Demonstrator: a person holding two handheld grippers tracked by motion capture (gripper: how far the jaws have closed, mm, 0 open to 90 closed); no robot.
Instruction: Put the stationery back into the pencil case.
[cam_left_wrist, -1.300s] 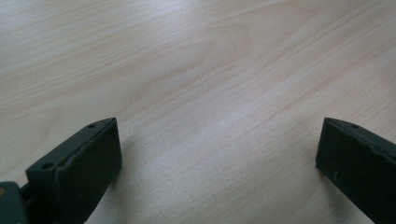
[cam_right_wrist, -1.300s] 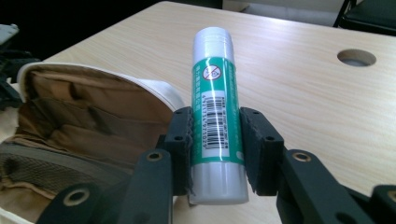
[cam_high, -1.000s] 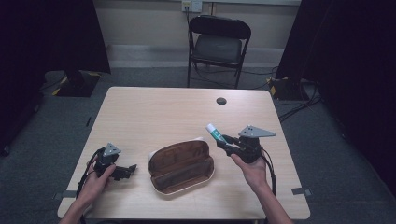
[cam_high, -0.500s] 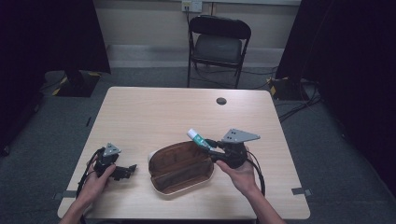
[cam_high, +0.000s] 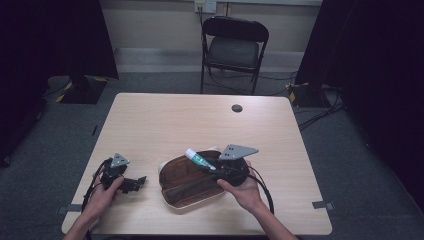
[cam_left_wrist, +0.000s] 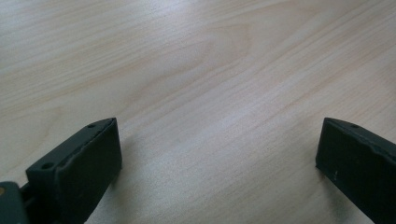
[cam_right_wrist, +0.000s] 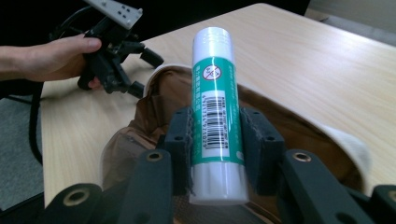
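Your right gripper has shifted left, clamping the glue stick over the open brown pouch at lower centre; your left gripper rests wide open, empty, lower left.

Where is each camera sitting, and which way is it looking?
High view: sits above the person's side, looks forward and down on the table; both forearms, the left gripper and the right gripper show.
Left gripper view: rides the left gripper, looks down at bare table between its open jaws.
Right gripper view: rides the right gripper, looks across the brown pouch toward the left hand; its jaws clamp a glue stick.
Shared: high and right gripper views both show the glue stick, the pouch and the left gripper.
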